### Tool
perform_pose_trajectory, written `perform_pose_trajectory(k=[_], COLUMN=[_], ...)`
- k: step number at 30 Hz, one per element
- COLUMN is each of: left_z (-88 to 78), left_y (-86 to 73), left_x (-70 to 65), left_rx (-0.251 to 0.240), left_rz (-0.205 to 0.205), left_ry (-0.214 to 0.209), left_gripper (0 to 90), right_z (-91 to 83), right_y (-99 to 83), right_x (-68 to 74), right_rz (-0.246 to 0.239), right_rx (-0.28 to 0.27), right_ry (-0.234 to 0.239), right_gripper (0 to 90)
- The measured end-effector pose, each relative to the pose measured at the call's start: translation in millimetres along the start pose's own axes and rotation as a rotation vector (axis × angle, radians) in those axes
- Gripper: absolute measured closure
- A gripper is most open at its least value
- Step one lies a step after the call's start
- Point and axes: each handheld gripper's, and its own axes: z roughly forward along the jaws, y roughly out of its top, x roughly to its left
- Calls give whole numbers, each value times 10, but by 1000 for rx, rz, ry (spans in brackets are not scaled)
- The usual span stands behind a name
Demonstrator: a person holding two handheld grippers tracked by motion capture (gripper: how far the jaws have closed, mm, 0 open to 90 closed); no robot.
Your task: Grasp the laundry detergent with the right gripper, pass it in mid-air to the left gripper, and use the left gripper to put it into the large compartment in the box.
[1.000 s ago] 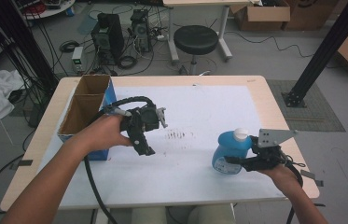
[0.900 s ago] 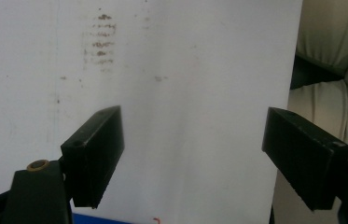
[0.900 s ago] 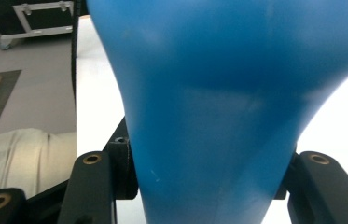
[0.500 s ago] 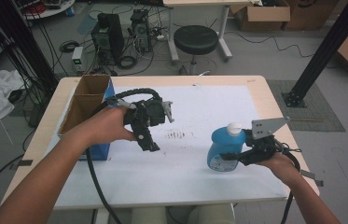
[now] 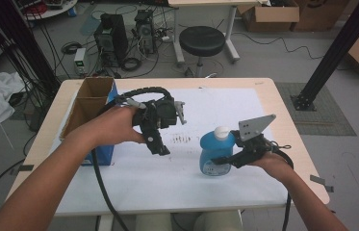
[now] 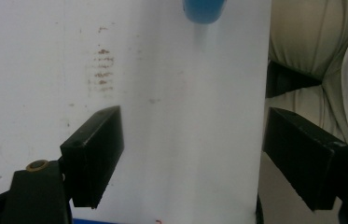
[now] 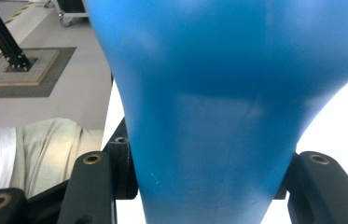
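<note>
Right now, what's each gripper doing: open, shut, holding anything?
Left gripper: open, nothing between its fingers, above the white paper sheet.
Right gripper: shut on the blue plastic bottle with the white cap.

I can't read any text here: blue bottle (image 5: 215, 153) label too small and blurred, cardboard box (image 5: 86, 108) shows no lettering I can make out

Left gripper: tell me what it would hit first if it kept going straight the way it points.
Probably the white sheet covering the table. The left gripper has open jaws with only that sheet ahead. The blue bottle sits farther along, beyond that line.
</note>
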Motion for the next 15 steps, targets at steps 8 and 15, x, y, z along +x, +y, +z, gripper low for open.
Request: perform_pose_trajectory(k=[8,15], left_z=[20,65], left_y=[75,91], left_x=[15,1], left_rx=[-13,-20], left_rz=[-3,-1], left_ry=[-42,-60], left_gripper=[211,213], right_z=[224,372], right_y=[85,100], right_x=[-51,-52], right_rz=[-26,-34], right_rx=[30,39], right_ry=[29,39], right_gripper=[452,453])
